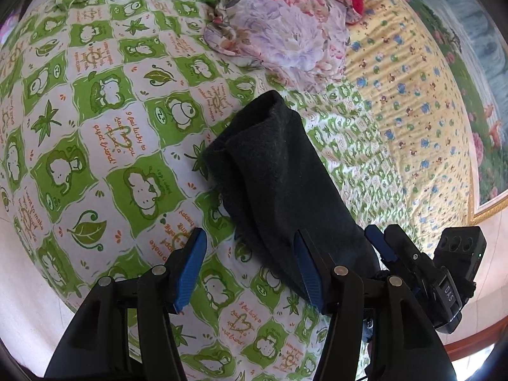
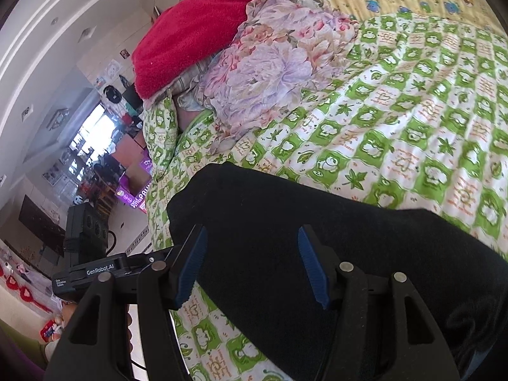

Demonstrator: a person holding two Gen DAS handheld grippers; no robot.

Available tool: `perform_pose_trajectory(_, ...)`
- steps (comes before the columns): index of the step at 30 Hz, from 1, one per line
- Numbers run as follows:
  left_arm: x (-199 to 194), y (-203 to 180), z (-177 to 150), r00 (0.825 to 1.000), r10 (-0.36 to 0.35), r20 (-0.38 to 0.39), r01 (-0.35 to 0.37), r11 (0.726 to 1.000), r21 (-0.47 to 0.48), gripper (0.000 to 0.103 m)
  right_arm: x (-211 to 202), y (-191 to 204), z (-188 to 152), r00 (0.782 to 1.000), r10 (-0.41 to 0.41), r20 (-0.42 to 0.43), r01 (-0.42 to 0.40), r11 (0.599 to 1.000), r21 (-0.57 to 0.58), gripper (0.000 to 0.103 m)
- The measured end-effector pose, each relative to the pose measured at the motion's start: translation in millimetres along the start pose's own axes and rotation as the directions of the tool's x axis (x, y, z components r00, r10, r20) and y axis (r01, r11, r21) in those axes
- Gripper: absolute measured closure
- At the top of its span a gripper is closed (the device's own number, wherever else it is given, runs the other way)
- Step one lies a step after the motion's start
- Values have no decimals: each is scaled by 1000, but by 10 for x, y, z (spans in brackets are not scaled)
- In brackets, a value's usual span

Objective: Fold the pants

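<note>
The black pants [image 1: 273, 174] lie folded lengthwise as a long strip on the green-and-white patterned bedsheet [image 1: 127, 133]. My left gripper [image 1: 250, 270] is open and empty, hovering over the sheet at the near left edge of the strip. The right gripper [image 1: 390, 247] shows beside it on the right, at the near end of the pants. In the right wrist view the pants [image 2: 333, 247] fill the lower middle. My right gripper [image 2: 252, 266] is open, its jaws spread just above the fabric near the strip's end.
A crumpled floral cloth [image 1: 279, 31] and a red blanket [image 2: 197, 25] lie at the far side of the bed. A yellow patterned sheet [image 1: 406, 101] covers the right part. The bed edge and a cluttered room [image 2: 95, 158] lie beyond to the left in the right wrist view.
</note>
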State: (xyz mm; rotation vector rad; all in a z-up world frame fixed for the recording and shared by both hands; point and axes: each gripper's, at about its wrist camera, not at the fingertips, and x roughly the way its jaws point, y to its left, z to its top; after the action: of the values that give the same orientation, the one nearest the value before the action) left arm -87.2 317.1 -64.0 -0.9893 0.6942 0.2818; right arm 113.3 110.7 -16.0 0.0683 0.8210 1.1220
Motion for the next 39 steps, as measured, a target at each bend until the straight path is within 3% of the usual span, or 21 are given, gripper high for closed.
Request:
perform_pose_trajectory(14, 140, 45, 107, 1000, -17, 10, 18, 998, -53, 45, 677, 149, 524, 987, -42, -154, 13, 983, -185, 42)
perform_pose_trajectory(26, 232, 90, 197, 999, -30, 19, 31, 997, -72, 46, 1459, 236, 827, 932, -91, -351, -31, 944, -328, 42)
perform_pose_trajectory(32, 282, 37, 225, 999, -2, 40, 4, 999, -49, 48, 1651, 247, 820, 898, -69, -435, -85, 942, -326, 66)
perform_pose_trajectory(34, 292, 20, 228, 999, 14, 49, -13, 999, -34, 56, 1638, 285, 798, 901, -64, -429, -94, 937, -337, 75)
perform_pose_trajectory(39, 301, 9, 258, 999, 2, 37, -2, 1000, -23, 76, 1459, 328, 763, 925, -43, -378, -95, 937, -337, 81)
